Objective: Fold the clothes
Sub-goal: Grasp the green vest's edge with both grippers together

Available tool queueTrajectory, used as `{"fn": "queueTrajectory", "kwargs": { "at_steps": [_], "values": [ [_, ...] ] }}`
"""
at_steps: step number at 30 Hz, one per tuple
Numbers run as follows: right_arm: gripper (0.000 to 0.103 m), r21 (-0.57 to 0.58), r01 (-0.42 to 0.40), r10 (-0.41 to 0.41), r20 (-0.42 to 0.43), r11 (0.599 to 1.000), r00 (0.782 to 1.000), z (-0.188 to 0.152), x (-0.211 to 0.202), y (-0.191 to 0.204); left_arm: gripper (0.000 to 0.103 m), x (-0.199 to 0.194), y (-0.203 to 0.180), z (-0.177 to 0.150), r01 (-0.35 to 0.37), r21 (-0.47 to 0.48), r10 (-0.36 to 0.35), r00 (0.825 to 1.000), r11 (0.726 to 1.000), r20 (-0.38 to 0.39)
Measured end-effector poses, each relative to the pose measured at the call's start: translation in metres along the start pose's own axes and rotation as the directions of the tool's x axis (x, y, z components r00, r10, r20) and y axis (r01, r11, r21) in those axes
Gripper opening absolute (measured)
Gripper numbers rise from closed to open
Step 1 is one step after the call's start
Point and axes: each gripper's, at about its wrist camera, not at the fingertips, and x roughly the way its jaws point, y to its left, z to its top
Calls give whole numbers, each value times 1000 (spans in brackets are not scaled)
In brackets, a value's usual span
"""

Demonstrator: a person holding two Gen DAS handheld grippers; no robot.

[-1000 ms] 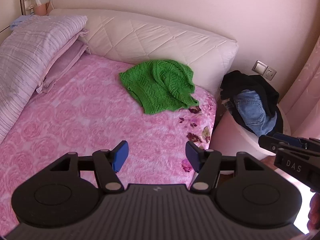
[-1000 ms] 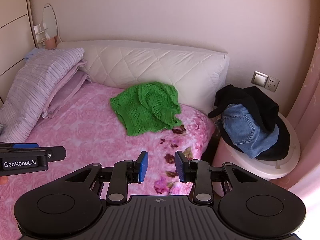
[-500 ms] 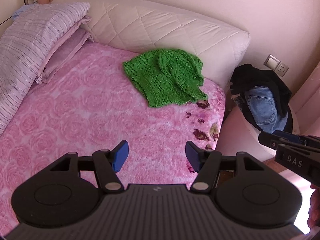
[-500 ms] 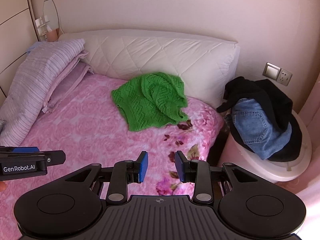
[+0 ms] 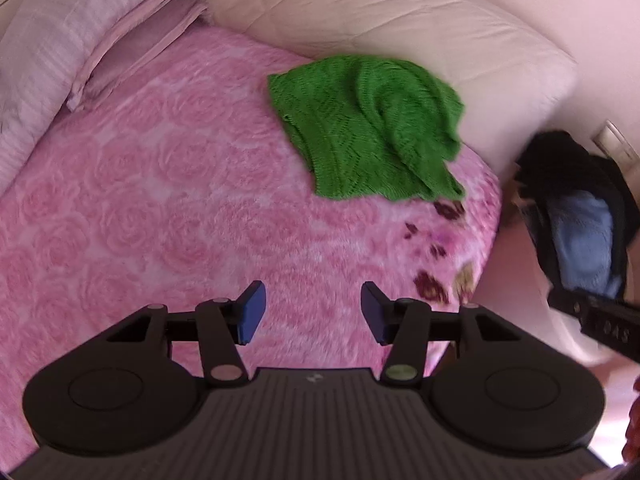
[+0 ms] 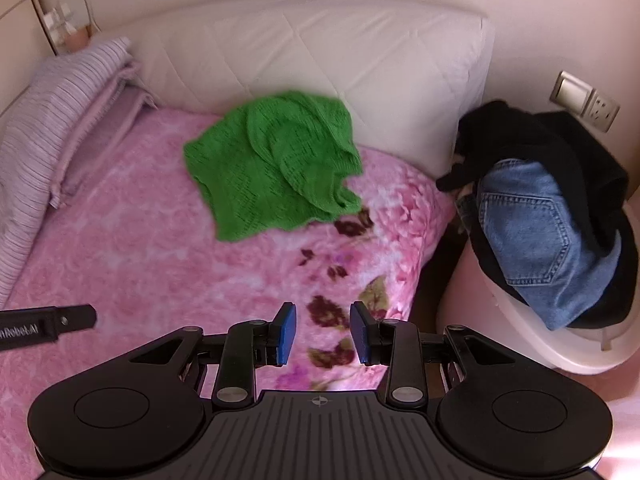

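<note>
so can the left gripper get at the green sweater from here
Probably yes: the left gripper is open and empty, and only bare pink blanket lies between it and the green sweater. Nothing rests on the sweater.

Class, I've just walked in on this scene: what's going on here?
A person holds two grippers above a bed with a pink rose blanket. The left gripper and right gripper are both open and empty. A crumpled green knit sweater lies near the white headboard, untouched. Jeans and dark clothes sit piled beside the bed.
</note>
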Motion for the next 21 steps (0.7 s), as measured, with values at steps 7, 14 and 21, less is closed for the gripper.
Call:
{"fn": "queueTrajectory", "kwargs": {
  "at_steps": [7, 14, 21],
  "values": [
    [34, -40, -26, 25, -24, 999, 999, 39, 44, -21, 48, 49, -15, 36, -32, -46, 31, 999, 998, -36],
    [34, -71, -45, 41, -58, 996, 997, 71, 95, -28, 49, 102, -27, 57, -41, -61, 36, 997, 997, -72],
    [34, -60, -88, 86, -39, 994, 996, 111, 153, -40, 53, 160, -22, 91, -38, -92, 31, 996, 995, -79]
  ]
}}
